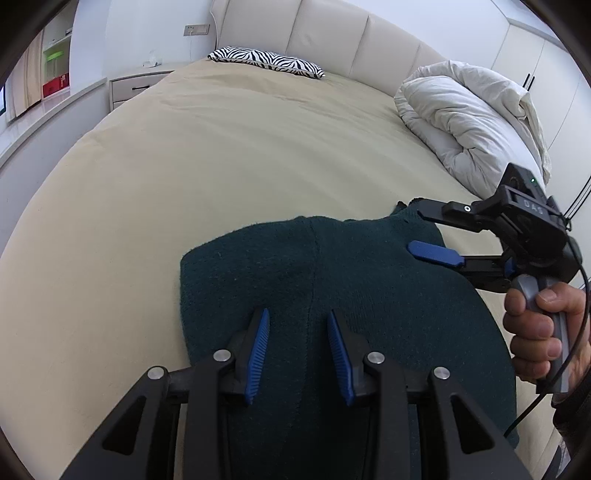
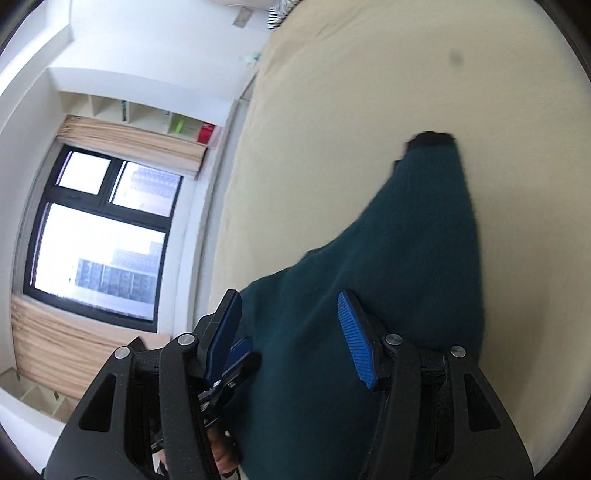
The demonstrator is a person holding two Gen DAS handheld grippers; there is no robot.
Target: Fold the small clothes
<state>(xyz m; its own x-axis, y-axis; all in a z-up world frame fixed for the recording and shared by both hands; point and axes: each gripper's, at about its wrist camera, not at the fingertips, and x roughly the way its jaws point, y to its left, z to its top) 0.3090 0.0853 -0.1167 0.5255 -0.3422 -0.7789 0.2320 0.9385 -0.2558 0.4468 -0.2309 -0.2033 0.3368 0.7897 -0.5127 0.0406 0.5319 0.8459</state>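
Observation:
A dark green knit garment (image 1: 332,266) lies spread on the beige bed sheet (image 1: 184,166). My left gripper (image 1: 297,314) hovers over its near middle, open, with nothing between the blue pads (image 1: 258,350). A hand holds my right gripper (image 1: 412,229) at the garment's far right part; its jaws stand apart over the cloth, open. In the right wrist view the right gripper (image 2: 288,295) spans the green garment (image 2: 388,240), which narrows to a black cuff (image 2: 432,138) further off. A finger of the left gripper (image 2: 240,350) shows behind its left finger.
A zebra-print pillow (image 1: 266,61) lies by the padded headboard (image 1: 332,33). A bunched white duvet (image 1: 465,118) takes up the bed's right side. A nightstand (image 1: 136,86) stands at the bed's left. A window (image 2: 99,236) and shelves (image 2: 147,118) line the wall.

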